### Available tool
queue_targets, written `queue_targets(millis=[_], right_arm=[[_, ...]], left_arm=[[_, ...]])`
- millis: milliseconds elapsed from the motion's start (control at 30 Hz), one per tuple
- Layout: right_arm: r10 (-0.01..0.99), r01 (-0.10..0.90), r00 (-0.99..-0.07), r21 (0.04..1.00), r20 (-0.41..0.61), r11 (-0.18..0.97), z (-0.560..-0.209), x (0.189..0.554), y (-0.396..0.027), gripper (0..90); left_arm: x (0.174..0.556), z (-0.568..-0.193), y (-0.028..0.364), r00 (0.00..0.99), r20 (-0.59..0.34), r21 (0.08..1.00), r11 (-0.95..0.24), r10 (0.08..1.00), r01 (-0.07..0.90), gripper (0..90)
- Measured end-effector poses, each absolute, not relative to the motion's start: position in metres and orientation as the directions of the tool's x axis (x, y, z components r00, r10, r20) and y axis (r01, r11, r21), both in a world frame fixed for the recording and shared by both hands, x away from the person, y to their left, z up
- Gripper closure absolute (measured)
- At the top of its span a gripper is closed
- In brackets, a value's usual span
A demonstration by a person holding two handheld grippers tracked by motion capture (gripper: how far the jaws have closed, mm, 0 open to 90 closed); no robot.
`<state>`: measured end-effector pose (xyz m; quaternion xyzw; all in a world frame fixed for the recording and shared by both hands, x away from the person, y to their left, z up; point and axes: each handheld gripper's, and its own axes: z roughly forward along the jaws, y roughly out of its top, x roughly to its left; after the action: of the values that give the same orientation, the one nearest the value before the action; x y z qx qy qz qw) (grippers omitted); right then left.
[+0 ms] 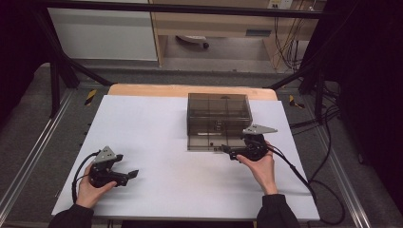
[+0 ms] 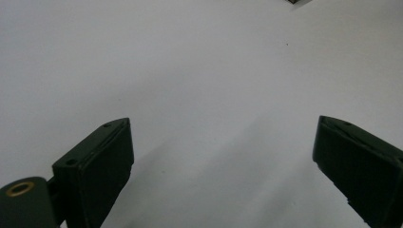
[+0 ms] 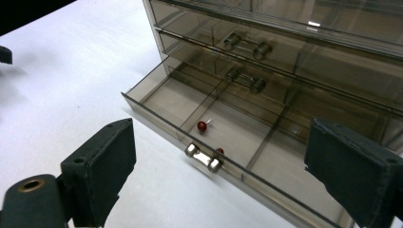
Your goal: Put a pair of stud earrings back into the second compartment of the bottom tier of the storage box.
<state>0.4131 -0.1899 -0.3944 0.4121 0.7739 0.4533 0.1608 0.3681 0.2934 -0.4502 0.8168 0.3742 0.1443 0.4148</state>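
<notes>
**Bottom drawer open, both hand-held grippers empty**

The table (image 1: 157, 142) is covered by a white sheet. On its far right part stands a smoky transparent drawer cabinet (image 1: 219, 111) with three drawers. The bottom drawer (image 3: 223, 128) is pulled out toward the person and has inner dividers. The two upper drawers are closed.

The right hand-held gripper (image 1: 226, 150) is just beside the front of the open drawer, and its jaws are spread wide with nothing between them. The left hand-held gripper (image 1: 128, 167) is at the near left of the table, well apart from the cabinet, with jaws also spread over the bare sheet.

In the middle compartment lies a small red ball pin (image 3: 203, 126), near the metal handle (image 3: 203, 157).
</notes>
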Motion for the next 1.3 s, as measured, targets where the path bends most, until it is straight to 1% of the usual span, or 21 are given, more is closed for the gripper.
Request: queue_targets(millis=[300, 433, 800, 833, 1300], right_arm=[[0.771, 0.494, -0.619, 0.837, 0.150, 0.234, -0.402, 0.399, -0.208, 3.4], [0.769, 0.493, -0.625, 0.830, 0.131, 0.259, -0.407, 0.393, -0.214, 1.0], [0.773, 0.534, -0.608, 0.814, 0.181, 0.230, -0.430, 0.379, -0.234, 0.3], [0.766, 0.528, -0.618, 0.815, 0.175, 0.240, -0.432, 0.378, -0.236, 0.3], [0.761, 0.543, -0.618, 0.808, 0.200, 0.229, -0.448, 0.362, -0.265, 0.3]], left_arm=[[0.368, -0.450, 0.293, 0.680, -0.075, 0.783, -0.378, 0.730, 0.493, 6.2], [0.368, -0.450, 0.293, 0.680, -0.075, 0.784, -0.379, 0.730, 0.492, 6.2], [0.368, -0.451, 0.292, 0.680, -0.075, 0.783, -0.379, 0.729, 0.493, 6.2], [0.368, -0.451, 0.292, 0.680, -0.076, 0.783, -0.379, 0.729, 0.494, 6.2], [0.367, -0.450, 0.292, 0.685, -0.074, 0.783, -0.384, 0.725, 0.490, 6.1]])
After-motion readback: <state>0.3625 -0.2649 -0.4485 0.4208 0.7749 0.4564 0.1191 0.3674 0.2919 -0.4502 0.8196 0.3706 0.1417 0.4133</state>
